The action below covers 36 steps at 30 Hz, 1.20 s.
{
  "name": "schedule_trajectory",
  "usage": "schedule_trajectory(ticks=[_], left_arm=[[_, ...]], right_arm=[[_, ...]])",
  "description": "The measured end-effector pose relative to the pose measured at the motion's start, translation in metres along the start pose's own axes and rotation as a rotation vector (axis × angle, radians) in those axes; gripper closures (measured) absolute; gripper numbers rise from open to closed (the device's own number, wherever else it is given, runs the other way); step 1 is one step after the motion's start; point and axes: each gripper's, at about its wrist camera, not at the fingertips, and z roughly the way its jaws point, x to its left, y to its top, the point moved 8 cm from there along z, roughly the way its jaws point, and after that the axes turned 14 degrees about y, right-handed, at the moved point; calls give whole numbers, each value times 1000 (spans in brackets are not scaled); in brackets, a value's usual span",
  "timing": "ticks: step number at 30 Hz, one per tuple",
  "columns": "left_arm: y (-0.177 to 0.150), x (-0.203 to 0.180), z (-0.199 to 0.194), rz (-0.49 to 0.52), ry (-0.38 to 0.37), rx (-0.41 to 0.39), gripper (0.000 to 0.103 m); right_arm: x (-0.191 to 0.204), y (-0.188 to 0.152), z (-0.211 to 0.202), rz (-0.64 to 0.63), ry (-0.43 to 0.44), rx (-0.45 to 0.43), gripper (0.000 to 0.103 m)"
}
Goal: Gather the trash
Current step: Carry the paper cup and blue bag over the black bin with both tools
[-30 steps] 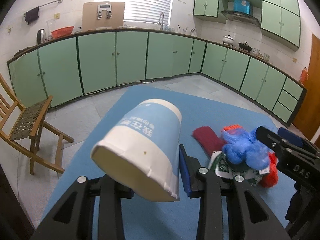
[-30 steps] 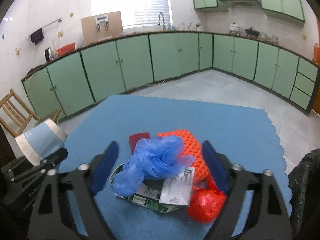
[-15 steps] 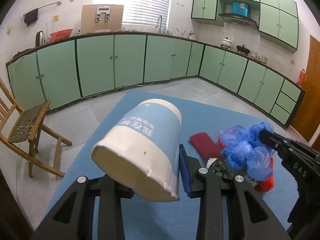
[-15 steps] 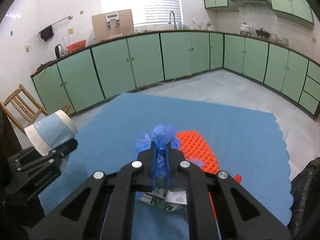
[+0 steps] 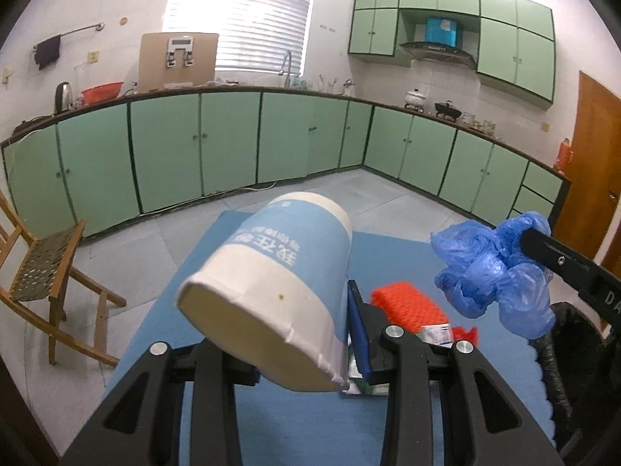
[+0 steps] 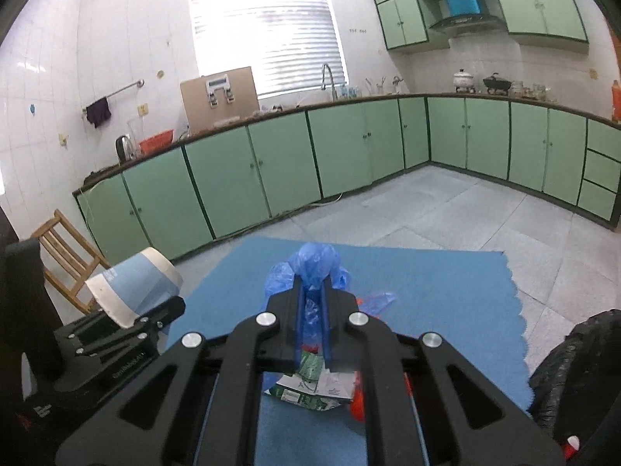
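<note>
Blue plastic bag [image 6: 314, 262]: crumpled, pinched in the right gripper [image 6: 313, 306], lifted off the blue mat [image 6: 446, 295]; in the left wrist view it hangs in the air at about 3 o'clock [image 5: 493, 272].
Right gripper: fingers nearly closed, only the bag's thin plastic between them; it points level toward the far cabinets, above the pile of trash.
Paper cup [image 5: 271, 295]: white with a light-blue band, lying tilted with its rim toward the camera, clamped between the fingers of the left gripper [image 5: 295, 349].
Left gripper: spread wide enough to take the cup's body, closed against its sides, held above the mat's near-left part; from the right wrist view it sits at 9 o'clock [image 6: 128, 322].
Remaining trash: an orange foam net [image 5: 407, 303] and a green-and-white carton [image 6: 310, 386] lie on the mat, just below the right gripper.
Black trash bag [image 6: 578, 369]: at 4 o'clock off the mat's right edge.
Room: green cabinets [image 6: 349, 151] along the far walls, a wooden chair [image 5: 42, 268] at 9 o'clock.
</note>
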Motion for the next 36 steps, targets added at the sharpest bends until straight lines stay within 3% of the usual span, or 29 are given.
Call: schedule_trajectory(ticks=[8,18,36], left_arm=[[6,-31,-24,22,-57,-22,68],[10,-89,-50,74,-158,-45,68],[-20,-253,-92,216,-408,-37,68]], right_arm=[[-10,12,-51,-5,-28,-55,97],[-44,1,-114,15,-116,-90,97],[-157,-43,-239,102,-356,-131,97]])
